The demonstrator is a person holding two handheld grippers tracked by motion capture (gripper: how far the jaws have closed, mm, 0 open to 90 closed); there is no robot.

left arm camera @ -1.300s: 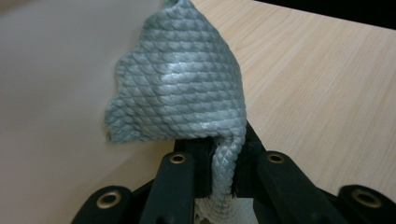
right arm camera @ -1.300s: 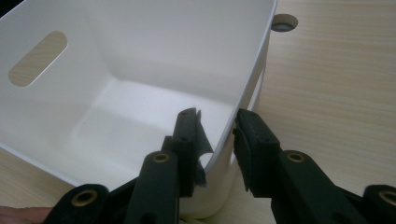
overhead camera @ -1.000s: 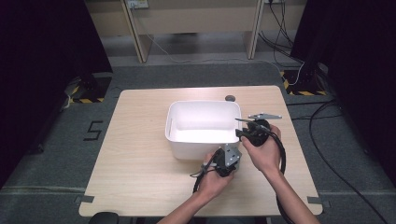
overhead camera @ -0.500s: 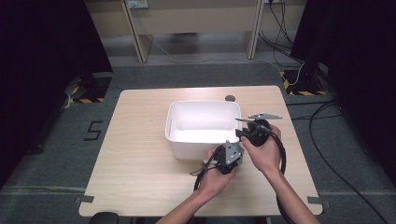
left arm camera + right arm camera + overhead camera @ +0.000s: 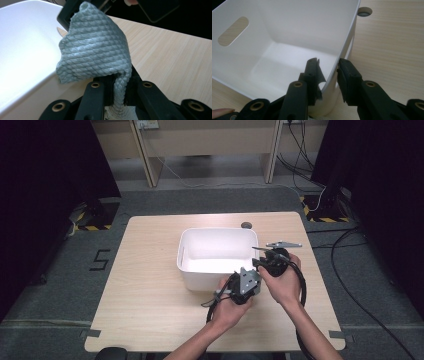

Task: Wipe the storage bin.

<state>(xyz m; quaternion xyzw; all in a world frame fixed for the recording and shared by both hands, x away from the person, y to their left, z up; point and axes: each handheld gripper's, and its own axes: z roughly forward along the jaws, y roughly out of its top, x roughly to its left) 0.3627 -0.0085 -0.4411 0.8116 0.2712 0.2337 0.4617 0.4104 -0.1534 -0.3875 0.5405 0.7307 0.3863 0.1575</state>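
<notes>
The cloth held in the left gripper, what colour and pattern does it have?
The cloth is pale grey-blue with a woven diamond texture, seen best in the left gripper view.

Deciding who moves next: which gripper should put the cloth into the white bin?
Probably the left. The left gripper is already shut on the grey cloth, right beside the white bin. The right gripper straddles the bin's wall, one jaw inside and one outside, seemingly steadying it.
</notes>
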